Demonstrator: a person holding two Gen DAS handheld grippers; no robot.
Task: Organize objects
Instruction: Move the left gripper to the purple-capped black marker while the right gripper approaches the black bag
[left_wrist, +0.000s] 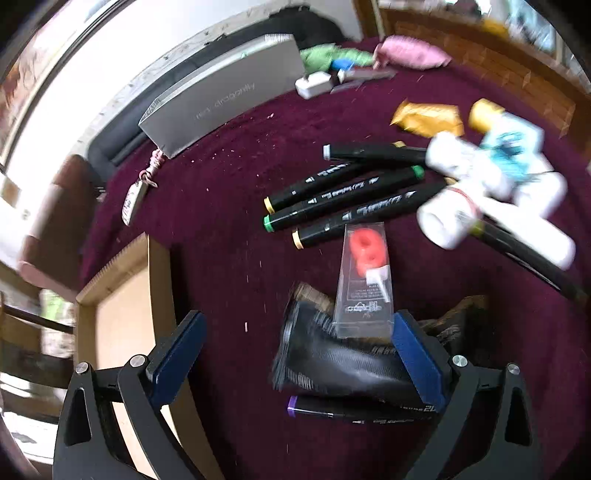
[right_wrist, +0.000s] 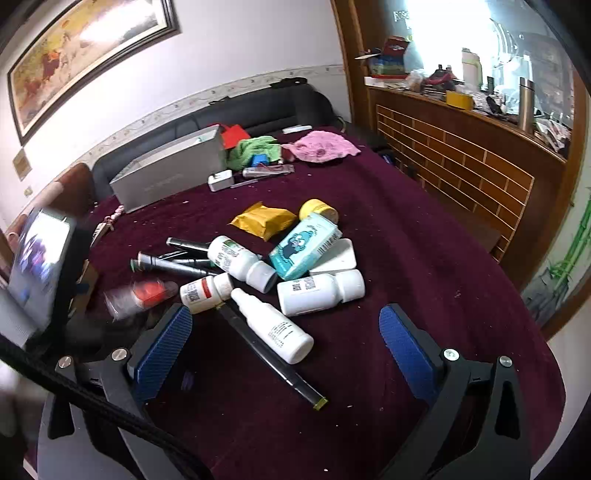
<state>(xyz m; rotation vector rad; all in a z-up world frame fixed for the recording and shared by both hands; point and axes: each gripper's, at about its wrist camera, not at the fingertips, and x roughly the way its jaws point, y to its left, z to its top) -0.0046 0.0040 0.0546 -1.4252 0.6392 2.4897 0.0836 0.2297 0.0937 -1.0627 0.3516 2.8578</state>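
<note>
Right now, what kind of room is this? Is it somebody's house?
Probably a room in a home: a framed painting hangs on the wall, a dark sofa stands behind the table with the maroon cloth, and a cluttered wooden cabinet stands beside it.

The near right of the desk (right_wrist: 424, 258) lies bare cloth, open room for the right claw (right_wrist: 286, 349). Straight ahead of it a white dropper bottle (right_wrist: 275, 326) lies across a long black pen (right_wrist: 273, 360), with more bottles (right_wrist: 319, 291) heaped just beyond. The left claw (left_wrist: 295, 356) has bare cloth on its left up to a wooden tray (left_wrist: 122, 306); a black pouch (left_wrist: 332, 356) and clear packet (left_wrist: 364, 284) crowd its right finger.
</note>
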